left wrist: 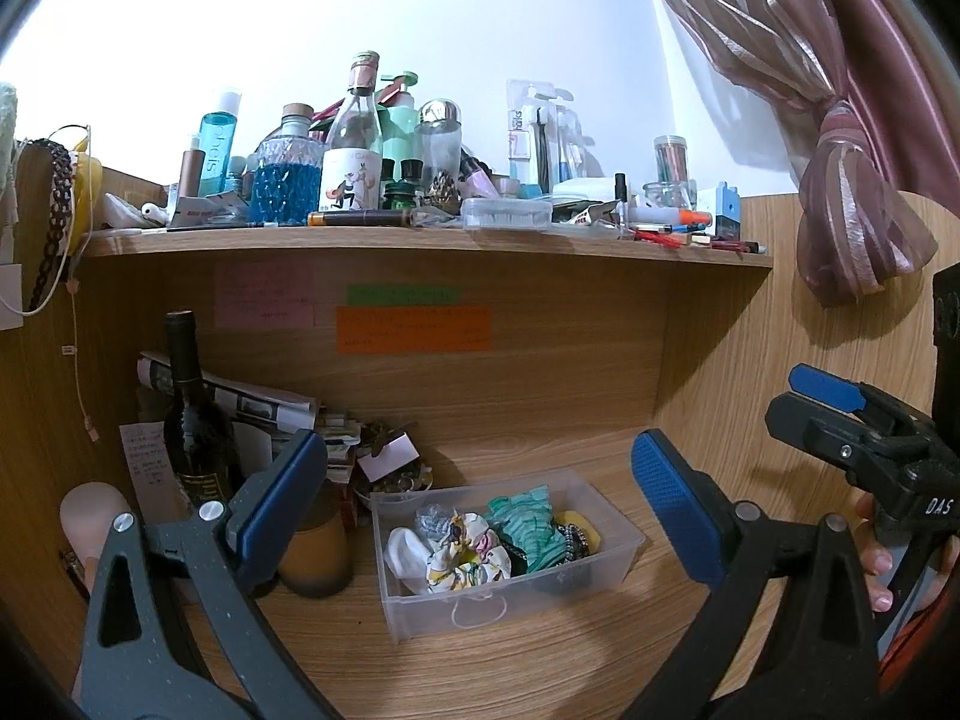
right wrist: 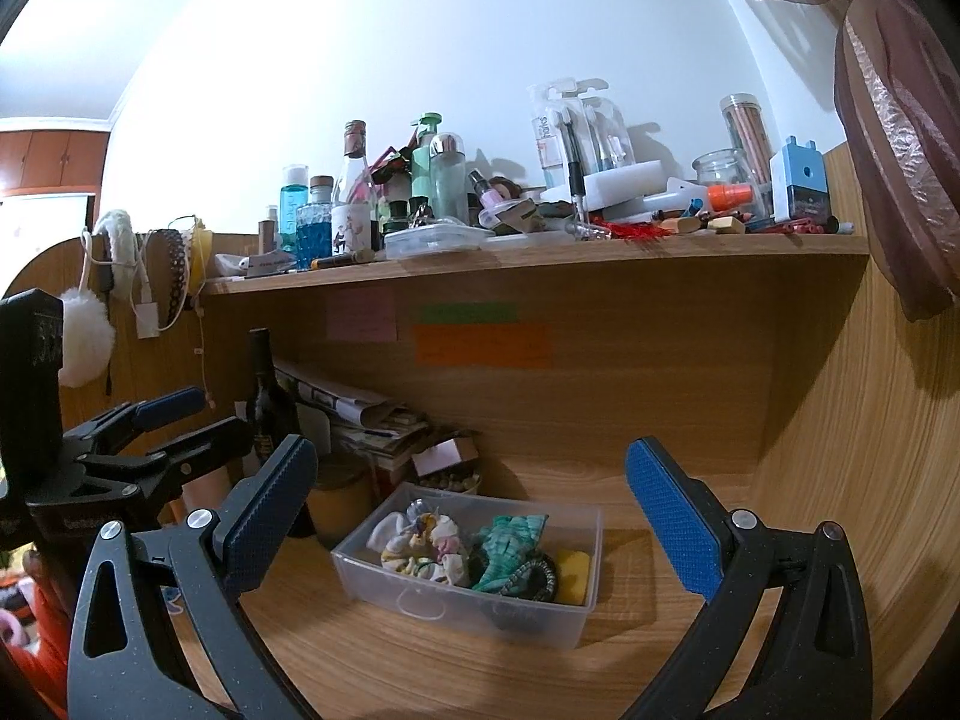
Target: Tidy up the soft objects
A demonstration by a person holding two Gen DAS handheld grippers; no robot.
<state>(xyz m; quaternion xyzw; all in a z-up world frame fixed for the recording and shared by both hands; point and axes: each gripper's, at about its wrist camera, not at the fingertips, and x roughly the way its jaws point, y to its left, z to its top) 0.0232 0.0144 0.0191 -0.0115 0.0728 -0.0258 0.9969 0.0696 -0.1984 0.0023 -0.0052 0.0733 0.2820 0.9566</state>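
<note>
Wooden desk point(left wrist: 540, 660) fills the frame, cluttered shelf point(left wrist: 420, 240) across the top. Clear bin point(left wrist: 510, 594) of scrunchies point(left wrist: 468, 552) sits bottom center. Both grippers, left point(left wrist: 480, 492) and right point(right wrist: 474, 510), gape wide, holding nothing. Right gripper's body reads "DAS" point(left wrist: 939, 507).

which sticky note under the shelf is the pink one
The leftmost sticky note, a squarish pale pink sheet on the back panel. To its right, the green strip sits above the wide orange note.
</note>
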